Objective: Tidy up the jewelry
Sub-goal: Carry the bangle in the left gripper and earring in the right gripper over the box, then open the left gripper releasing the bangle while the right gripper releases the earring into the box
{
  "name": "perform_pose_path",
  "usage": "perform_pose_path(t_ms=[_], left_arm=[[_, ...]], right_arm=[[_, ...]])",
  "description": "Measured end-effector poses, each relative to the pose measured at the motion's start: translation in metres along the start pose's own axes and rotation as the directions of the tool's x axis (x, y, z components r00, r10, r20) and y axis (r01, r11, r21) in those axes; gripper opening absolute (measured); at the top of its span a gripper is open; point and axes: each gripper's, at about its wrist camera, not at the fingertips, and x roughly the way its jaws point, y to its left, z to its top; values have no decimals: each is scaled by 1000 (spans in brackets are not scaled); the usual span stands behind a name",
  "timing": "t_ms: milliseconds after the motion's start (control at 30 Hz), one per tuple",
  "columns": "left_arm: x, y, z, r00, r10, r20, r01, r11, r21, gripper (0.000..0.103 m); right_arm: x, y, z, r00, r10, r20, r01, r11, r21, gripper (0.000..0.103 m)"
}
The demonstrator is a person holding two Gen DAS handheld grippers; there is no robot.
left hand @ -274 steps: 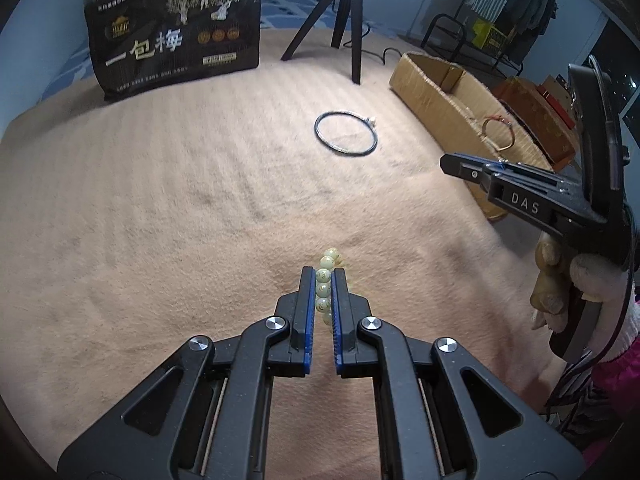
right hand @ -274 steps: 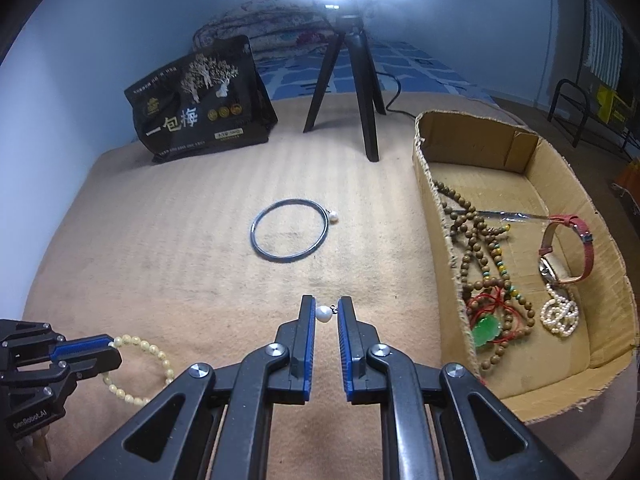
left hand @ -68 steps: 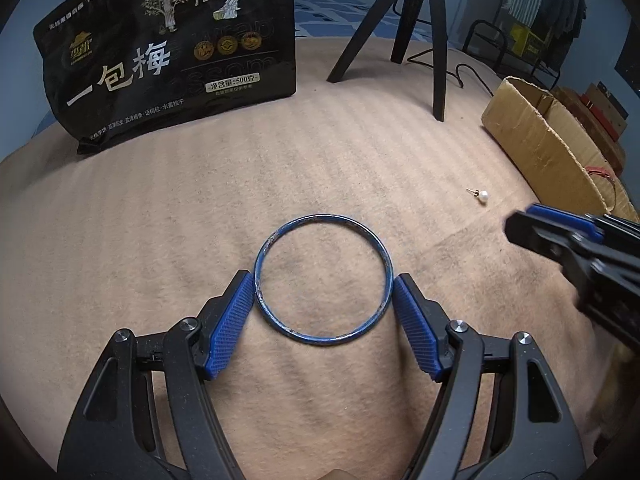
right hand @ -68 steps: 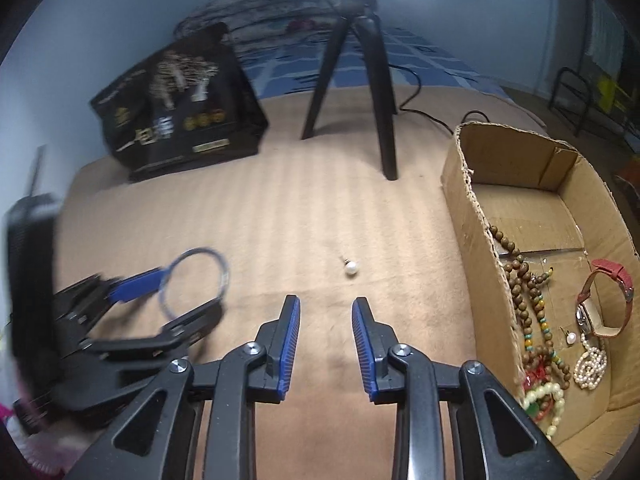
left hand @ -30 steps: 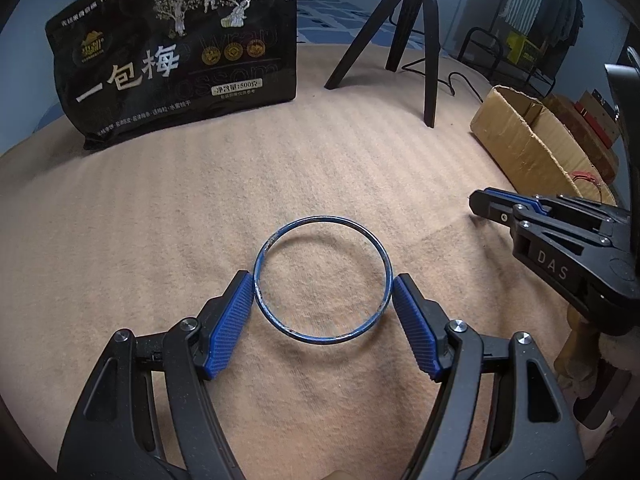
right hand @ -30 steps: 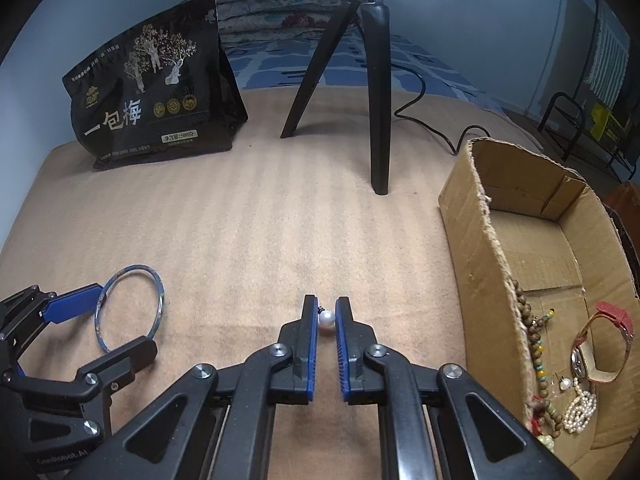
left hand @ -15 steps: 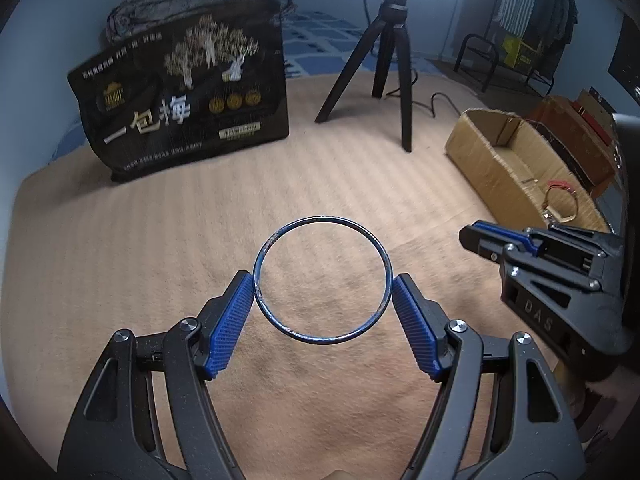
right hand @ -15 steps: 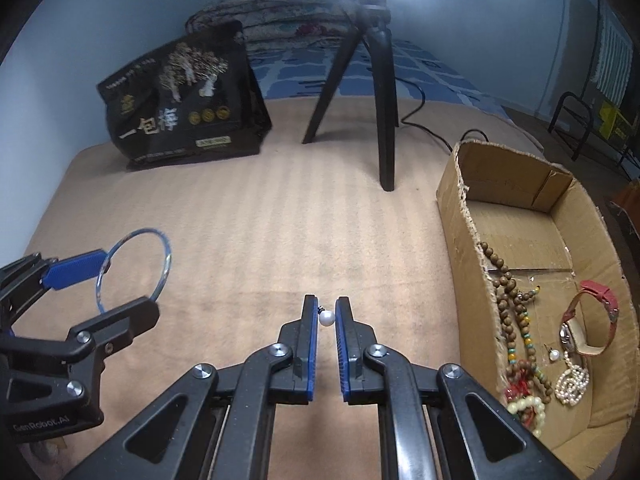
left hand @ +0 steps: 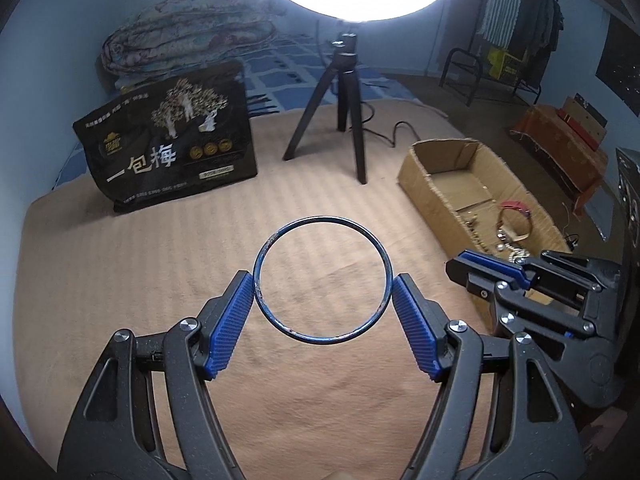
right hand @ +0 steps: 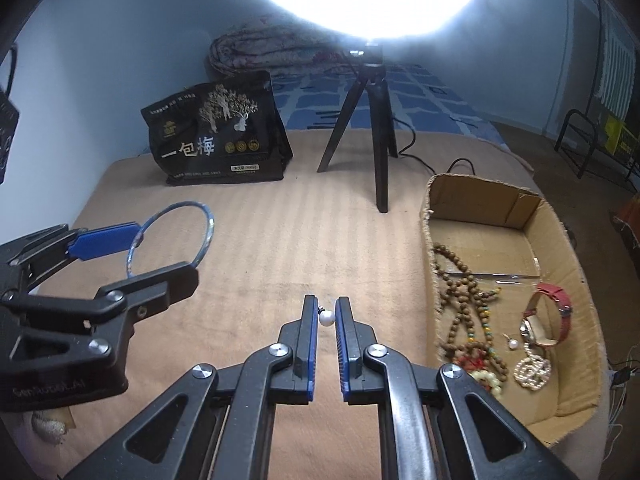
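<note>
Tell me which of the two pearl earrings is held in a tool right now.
The pearl earring pinched in the right tool, above the tan blanket; the other pearl earring lies loose inside the cardboard box.

Both grippers, the left gripper [left hand: 322, 305] and the right gripper [right hand: 327, 322], are showing matte black angular linkage arms, silver screw heads and ribbed blue pads [left hand: 230, 322]. Faint embossed lettering is showing on the left gripper's black body.
</note>
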Motion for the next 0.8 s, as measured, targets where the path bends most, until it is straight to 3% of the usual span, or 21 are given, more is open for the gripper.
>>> perform_pose_path(t_ms=[400, 800], left_arm=[[-12, -51, 13, 998, -52, 20, 51, 999, 8, 73], [7, -104, 33, 995, -100, 7, 100, 995, 20, 73]], right_arm=[[-48, -42, -11, 1000, -11, 29, 10, 1000, 18, 6], [-73, -94, -20, 998, -64, 24, 63, 998, 30, 6]])
